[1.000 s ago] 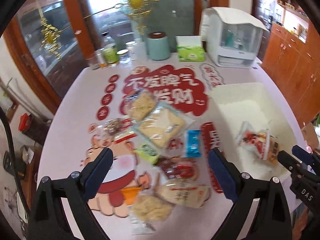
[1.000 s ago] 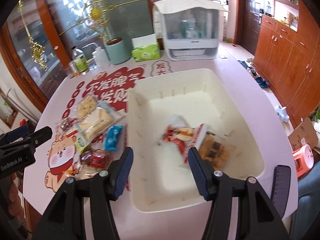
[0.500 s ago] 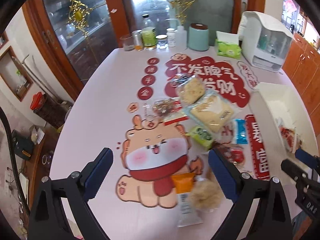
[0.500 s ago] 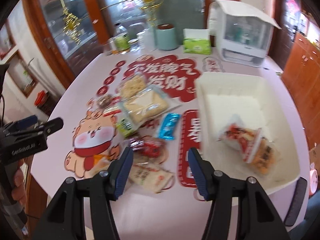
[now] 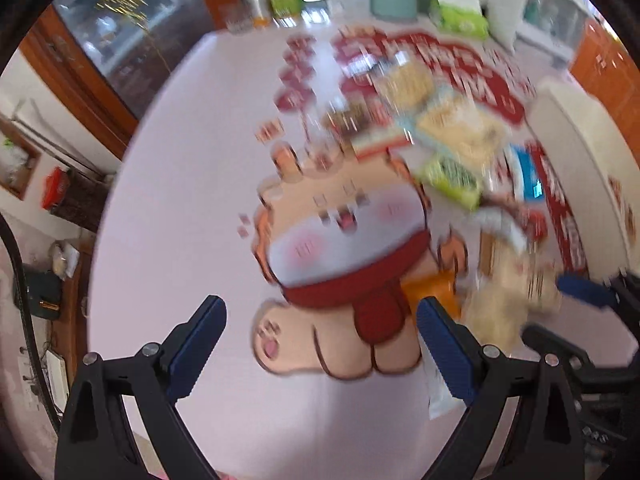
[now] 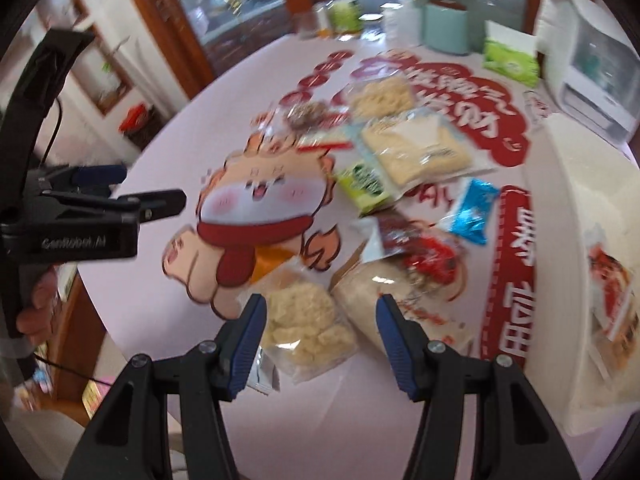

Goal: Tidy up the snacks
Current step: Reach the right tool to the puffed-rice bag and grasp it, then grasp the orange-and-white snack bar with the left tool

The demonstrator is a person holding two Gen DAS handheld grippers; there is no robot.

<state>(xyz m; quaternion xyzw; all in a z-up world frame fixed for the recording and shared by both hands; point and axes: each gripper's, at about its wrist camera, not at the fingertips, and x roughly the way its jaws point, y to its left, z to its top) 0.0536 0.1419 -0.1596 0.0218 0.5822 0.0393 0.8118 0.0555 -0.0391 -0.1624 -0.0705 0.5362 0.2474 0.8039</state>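
Note:
Several snack packets lie in a pile on the pink printed tablecloth (image 6: 152, 184). My right gripper (image 6: 320, 312) is open and points down just above a clear bag of pale puffed snacks (image 6: 304, 320), with a tan packet (image 6: 400, 296) beside its right finger. Behind them lie a red packet (image 6: 424, 248), a blue packet (image 6: 472, 212), a green packet (image 6: 362, 184) and a yellow cracker bag (image 6: 416, 148). The white bin (image 6: 568, 200) at the right holds a red-and-white packet (image 6: 612, 280). My left gripper (image 5: 320, 320) is open and empty over the cartoon print (image 5: 344, 232), left of the pile. The left wrist view is blurred.
At the table's back stand a teal canister (image 6: 446, 26), a green tissue box (image 6: 510, 58), a white appliance (image 6: 588, 56) and some bottles. The table's rounded front-left edge is close. A person's hand (image 6: 36, 300) holds the left gripper's handle.
Both grippers moved left and lower toward the table. The right one went from above the white bin to above the front snacks. The left one swung off the pile to the cartoon print.

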